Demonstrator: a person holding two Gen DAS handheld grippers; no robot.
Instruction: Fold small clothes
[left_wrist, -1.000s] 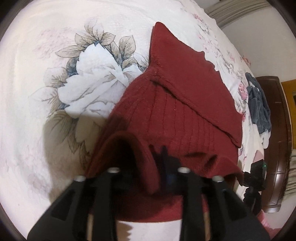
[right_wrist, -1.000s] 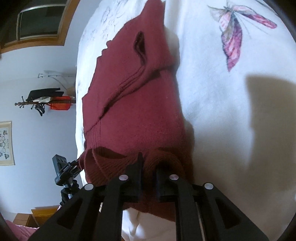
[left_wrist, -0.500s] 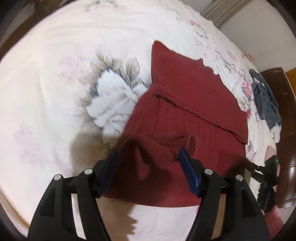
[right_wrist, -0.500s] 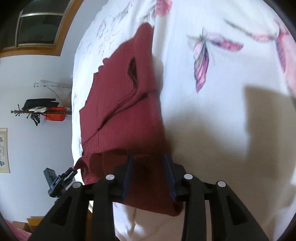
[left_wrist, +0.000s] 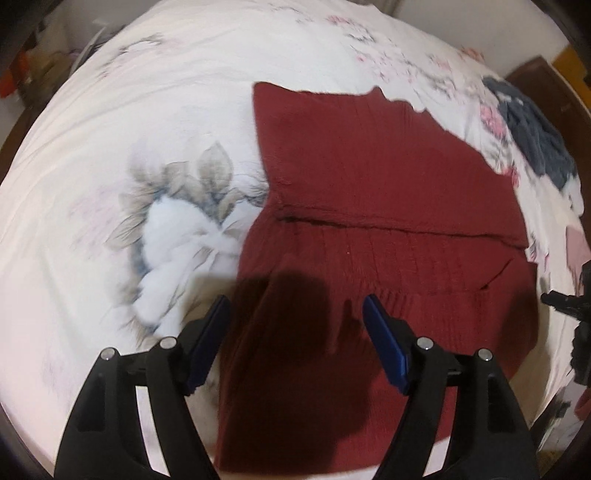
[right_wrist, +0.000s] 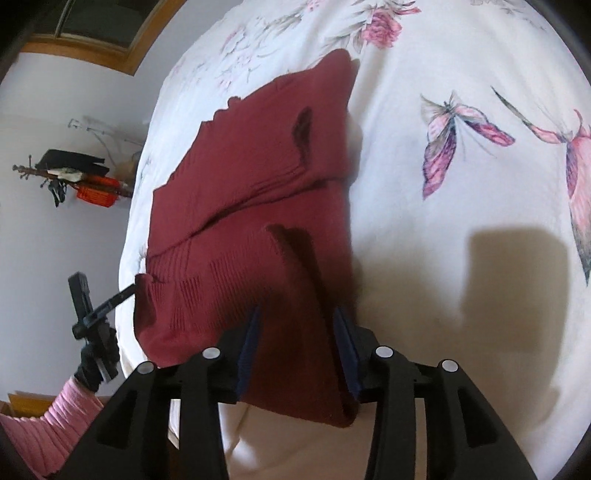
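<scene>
A dark red knit sweater lies folded flat on a white floral bedsheet. The same sweater shows in the right wrist view, with the butterfly-print bedsheet to its right. My left gripper hangs open above the sweater's near edge, its blue pads wide apart and holding nothing. My right gripper is also open, raised over the sweater's near right corner, with cloth seen below the gap but not pinched.
A dark grey garment lies at the bed's far right. A small tripod with a camera stands past the bed edge, beside a pink sleeve. A coat rack stands by the wall.
Both grippers opened and let go of the sweater's hem, then lifted back. The released fold now lies flat on the sweater.
</scene>
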